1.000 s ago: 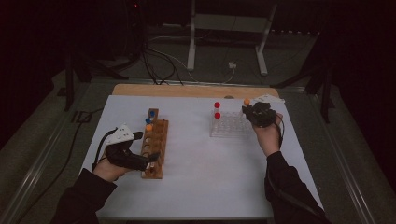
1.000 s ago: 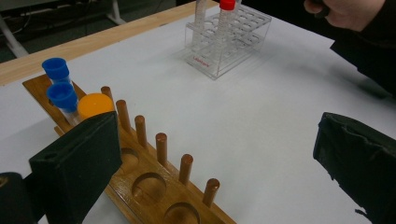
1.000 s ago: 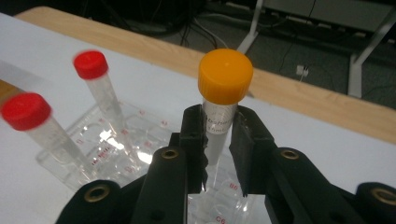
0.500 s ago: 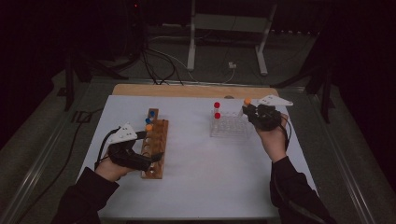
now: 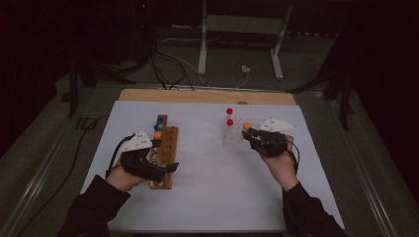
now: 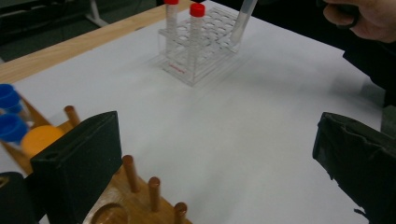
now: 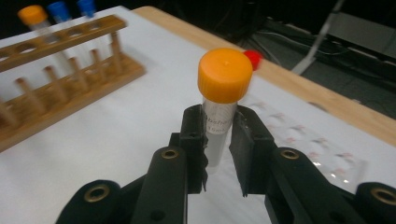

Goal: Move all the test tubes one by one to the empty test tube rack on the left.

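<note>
On the white table (image 5: 212,197), the wooden rack (image 5: 165,158) lies at the left with the left gripper (image 5: 170,168) spread wide and empty over it, while at the right, beside the clear rack (image 5: 232,136), the right gripper (image 7: 218,140) clamps the orange-capped tube (image 7: 223,100).

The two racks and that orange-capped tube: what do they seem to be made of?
The brown rack looks like varnished wood: warm colour, turned pegs. The clear rack seems to be glossy see-through plastic, perhaps acrylic. The orange-capped tube in the right gripper looks like translucent plastic with a matte, ridged plastic cap.
</note>
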`<state>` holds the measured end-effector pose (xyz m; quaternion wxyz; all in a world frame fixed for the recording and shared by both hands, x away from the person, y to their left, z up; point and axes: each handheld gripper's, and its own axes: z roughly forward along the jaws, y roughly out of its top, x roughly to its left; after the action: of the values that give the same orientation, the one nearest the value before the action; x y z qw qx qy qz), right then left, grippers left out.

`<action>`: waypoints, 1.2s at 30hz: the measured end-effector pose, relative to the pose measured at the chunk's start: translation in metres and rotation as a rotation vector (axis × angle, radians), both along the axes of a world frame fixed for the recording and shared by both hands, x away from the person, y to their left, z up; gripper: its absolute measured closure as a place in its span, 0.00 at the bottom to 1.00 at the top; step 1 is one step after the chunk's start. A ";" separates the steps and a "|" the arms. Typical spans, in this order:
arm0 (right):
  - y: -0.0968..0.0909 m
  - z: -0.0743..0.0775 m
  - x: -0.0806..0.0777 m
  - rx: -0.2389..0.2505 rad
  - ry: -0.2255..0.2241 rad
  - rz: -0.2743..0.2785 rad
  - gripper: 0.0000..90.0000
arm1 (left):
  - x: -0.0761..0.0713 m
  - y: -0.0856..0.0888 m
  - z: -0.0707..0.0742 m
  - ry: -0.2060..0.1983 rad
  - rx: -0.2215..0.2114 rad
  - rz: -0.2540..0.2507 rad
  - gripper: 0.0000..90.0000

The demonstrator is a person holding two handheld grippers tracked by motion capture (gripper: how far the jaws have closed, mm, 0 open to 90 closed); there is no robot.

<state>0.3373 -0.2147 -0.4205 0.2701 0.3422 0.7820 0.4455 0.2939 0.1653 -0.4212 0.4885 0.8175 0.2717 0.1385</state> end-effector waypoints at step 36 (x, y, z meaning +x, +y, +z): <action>0.069 -0.029 -0.050 -0.032 0.070 0.264 0.83 | 0.002 -0.083 0.010 -0.046 0.014 -0.156 0.44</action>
<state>0.2868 -0.1460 -0.4495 0.1870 0.2473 0.8361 0.4525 0.2962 0.0821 -0.4109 0.4981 0.8362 0.1950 0.1208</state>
